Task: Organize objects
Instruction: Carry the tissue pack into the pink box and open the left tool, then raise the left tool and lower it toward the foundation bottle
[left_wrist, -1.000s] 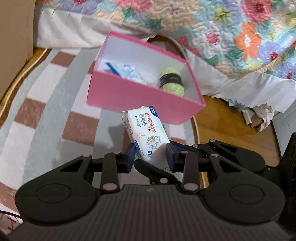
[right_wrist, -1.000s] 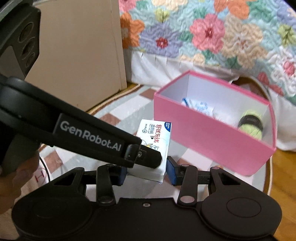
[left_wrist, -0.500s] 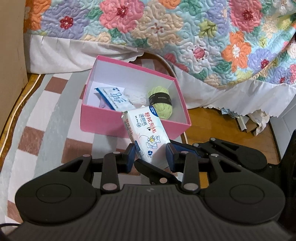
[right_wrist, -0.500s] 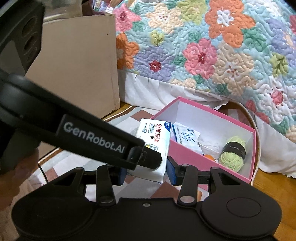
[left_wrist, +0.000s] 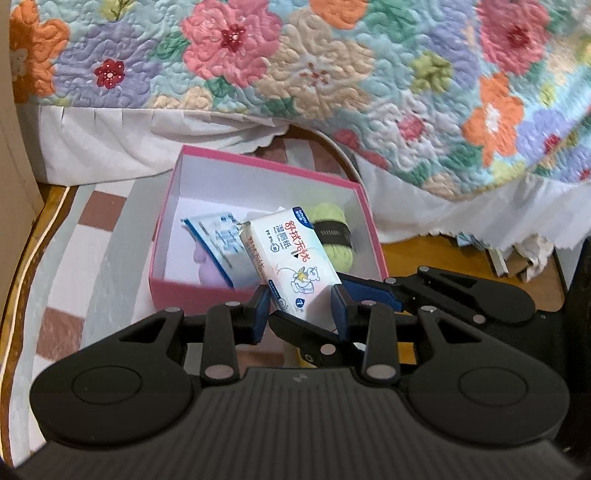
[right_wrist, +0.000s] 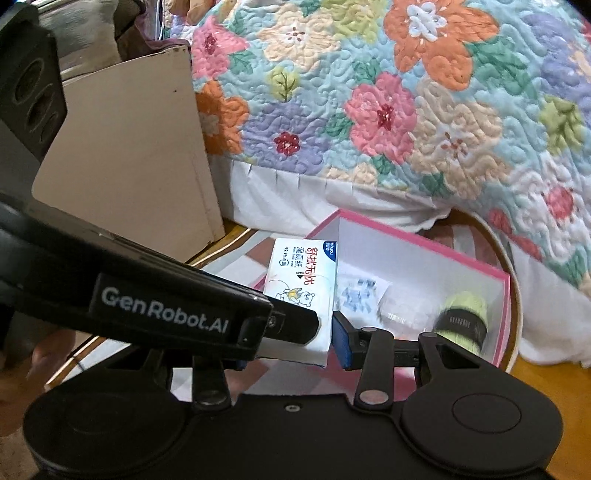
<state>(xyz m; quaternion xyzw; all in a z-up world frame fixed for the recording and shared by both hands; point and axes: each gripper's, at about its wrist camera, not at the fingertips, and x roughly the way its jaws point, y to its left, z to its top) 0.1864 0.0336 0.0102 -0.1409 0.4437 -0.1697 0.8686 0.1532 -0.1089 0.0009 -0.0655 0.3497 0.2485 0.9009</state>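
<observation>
A white wet-wipes pack (left_wrist: 291, 258) with red writing and a bear picture stands tilted between the blue pads of both grippers. My left gripper (left_wrist: 300, 309) and my right gripper (right_wrist: 295, 338) are both shut on it, held above the near edge of the open pink box (left_wrist: 166, 236). The pack (right_wrist: 303, 280) and the box (right_wrist: 502, 325) also show in the right wrist view. Inside the box lie a green yarn ball (left_wrist: 334, 236), a blue-white packet (left_wrist: 218, 240) and a lilac item (left_wrist: 207, 266).
The box sits on a striped rug (left_wrist: 92, 229) on a wooden floor (left_wrist: 436, 254). A floral quilt with a white skirt (left_wrist: 332, 74) hangs behind. A beige board (right_wrist: 129, 166) leans at the left. Paper scraps (left_wrist: 524, 254) lie at the right.
Both grippers have risen with the pack and moved over the box; the views now look down into it from higher up. The grip on the pack is unchanged.
</observation>
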